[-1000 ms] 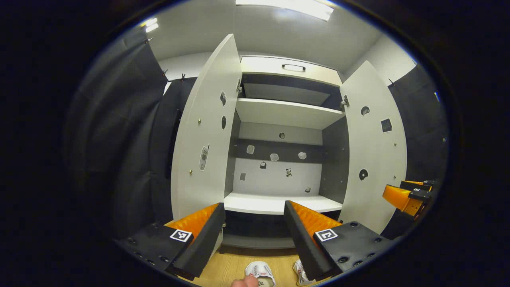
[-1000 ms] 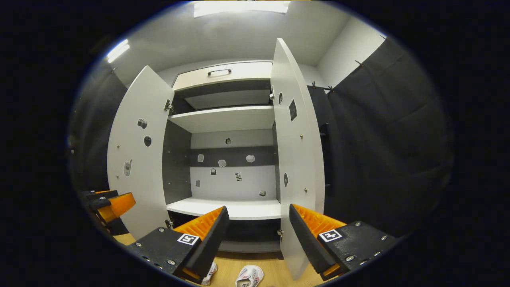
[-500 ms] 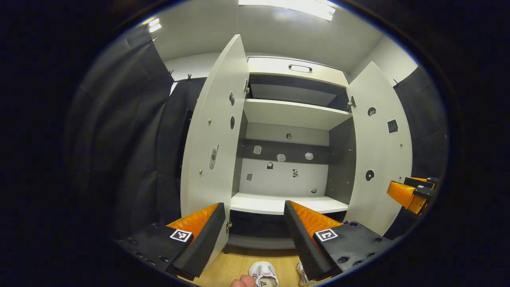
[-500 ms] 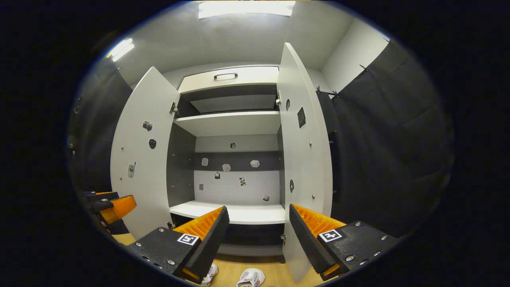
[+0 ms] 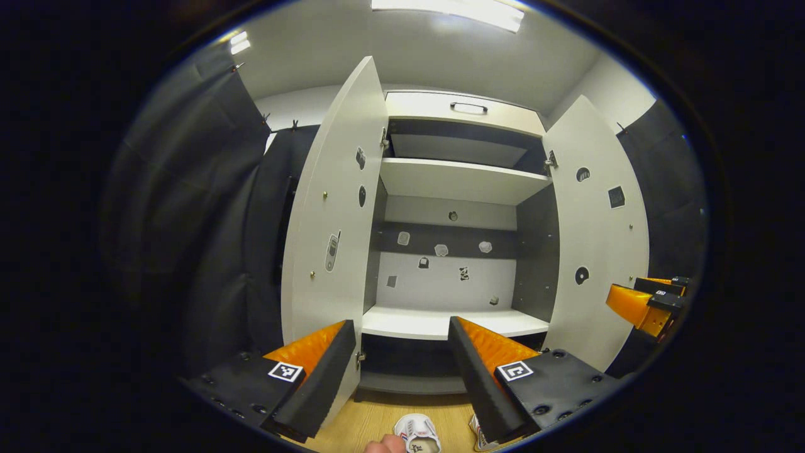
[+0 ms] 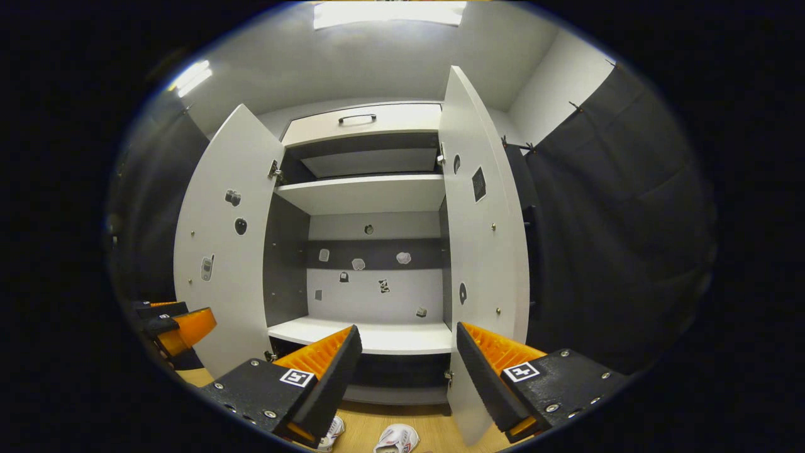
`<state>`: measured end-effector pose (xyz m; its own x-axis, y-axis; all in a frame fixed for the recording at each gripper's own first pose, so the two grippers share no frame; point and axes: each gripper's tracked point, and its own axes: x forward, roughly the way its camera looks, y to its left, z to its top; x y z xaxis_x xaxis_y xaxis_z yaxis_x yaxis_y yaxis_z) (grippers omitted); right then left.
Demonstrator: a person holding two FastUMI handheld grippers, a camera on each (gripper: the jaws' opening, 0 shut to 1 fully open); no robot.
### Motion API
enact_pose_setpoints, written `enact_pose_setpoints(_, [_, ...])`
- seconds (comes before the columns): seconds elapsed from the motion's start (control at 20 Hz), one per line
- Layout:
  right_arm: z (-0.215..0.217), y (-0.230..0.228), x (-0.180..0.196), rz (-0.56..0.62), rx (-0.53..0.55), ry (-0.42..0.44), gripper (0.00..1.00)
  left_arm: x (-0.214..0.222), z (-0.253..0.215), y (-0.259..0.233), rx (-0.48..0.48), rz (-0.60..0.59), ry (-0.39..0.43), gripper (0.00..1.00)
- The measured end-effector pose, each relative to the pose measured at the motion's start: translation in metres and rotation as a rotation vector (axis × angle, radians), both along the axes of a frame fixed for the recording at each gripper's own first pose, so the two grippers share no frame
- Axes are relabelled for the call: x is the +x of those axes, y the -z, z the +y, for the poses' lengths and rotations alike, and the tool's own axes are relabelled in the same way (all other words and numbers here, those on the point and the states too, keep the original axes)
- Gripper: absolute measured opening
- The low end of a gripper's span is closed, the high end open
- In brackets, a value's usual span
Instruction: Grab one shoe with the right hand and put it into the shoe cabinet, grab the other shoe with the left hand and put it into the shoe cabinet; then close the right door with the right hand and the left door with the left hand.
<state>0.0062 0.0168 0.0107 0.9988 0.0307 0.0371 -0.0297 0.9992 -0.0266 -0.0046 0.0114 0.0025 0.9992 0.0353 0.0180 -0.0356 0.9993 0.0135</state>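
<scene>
Little has shifted since a second ago: both views have drifted only slightly, so the cabinet sits a touch differently in frame, and both claws keep their fingers spread. Left claw (image 5: 402, 371) is open with nothing between its fingers, held in front of the cabinet's lower opening. Right claw (image 6: 409, 377) is likewise open and empty; it also shows at the right edge of the left gripper view (image 5: 641, 305), well apart from the left one.

Below the fingers, two white shoes lie on the wooden floor (image 6: 365, 431), side by side in front of the shoe cabinet (image 6: 371, 195): one shoe (image 6: 396, 437) nearer the right door, the other shoe (image 6: 330, 433) partly hidden behind a finger. A fingertip (image 5: 385, 445) shows beside a shoe at the bottom of the left gripper view.

Both doors stand wide open: left door (image 5: 333, 207) and right door (image 6: 481, 239). The lower shelf (image 5: 440, 322) is bare.
</scene>
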Motion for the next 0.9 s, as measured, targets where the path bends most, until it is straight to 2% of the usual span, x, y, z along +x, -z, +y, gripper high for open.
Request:
enact_pose_setpoints(0.5, [0.0, -0.006, -0.007, -0.014, -0.003, -0.003, 0.93, -0.008, -0.003, -0.006, 0.006, -0.012, 0.007, 0.96])
enact_pose_setpoints(0.9, [0.012, 0.006, -0.005, 0.005, -0.019, -0.036, 0.93, -0.02, 0.004, -0.009, 0.003, -0.015, -0.013, 0.96])
